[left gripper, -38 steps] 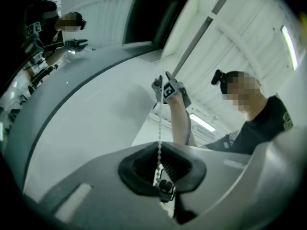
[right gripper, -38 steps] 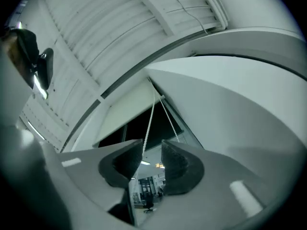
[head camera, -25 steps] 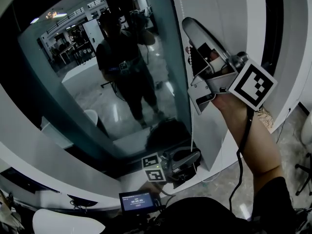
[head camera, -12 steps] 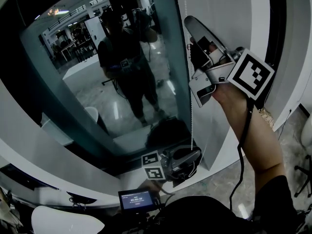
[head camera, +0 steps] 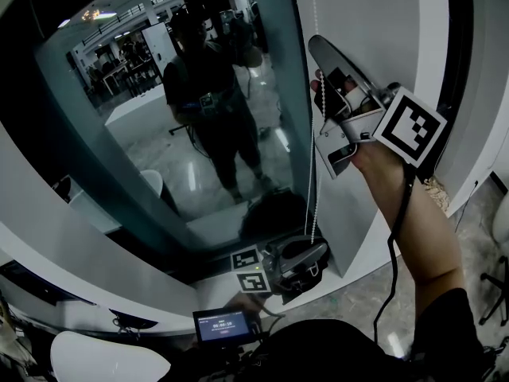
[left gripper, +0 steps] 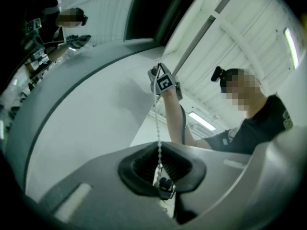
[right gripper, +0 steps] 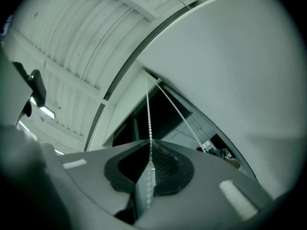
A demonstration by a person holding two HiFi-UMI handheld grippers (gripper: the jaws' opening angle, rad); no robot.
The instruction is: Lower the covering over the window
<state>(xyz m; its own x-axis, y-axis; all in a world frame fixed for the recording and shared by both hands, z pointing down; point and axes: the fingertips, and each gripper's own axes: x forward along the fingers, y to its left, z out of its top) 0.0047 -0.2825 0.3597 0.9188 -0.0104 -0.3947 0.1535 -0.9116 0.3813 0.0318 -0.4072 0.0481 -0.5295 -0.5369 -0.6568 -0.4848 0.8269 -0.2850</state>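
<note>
Window glass [head camera: 199, 134] fills the left of the head view and mirrors a standing person; a white wall panel [head camera: 366, 22] adjoins it on the right. The bead chain [head camera: 312, 181] hangs straight down along the edge between them. The right gripper [head camera: 324, 94] is raised high on the chain. The left gripper [head camera: 306, 257] sits low, near the sill, at the chain's lower end. The covering itself cannot be made out.

Left gripper view: the left gripper [left gripper: 160, 164] has its jaws together, pinching the bead chain [left gripper: 158, 128] just above a small dark connector [left gripper: 166, 186]. The chain runs taut up to the right gripper [left gripper: 163, 80].

Right gripper view: the right gripper [right gripper: 149, 159] has just been closing, and its pads now meet on the near strand of the bead chain [right gripper: 149, 119]. A second strand [right gripper: 182, 119] slants off to the right, clear of the jaws. Both strands meet at the top, beside the dark window opening [right gripper: 158, 114].
</note>
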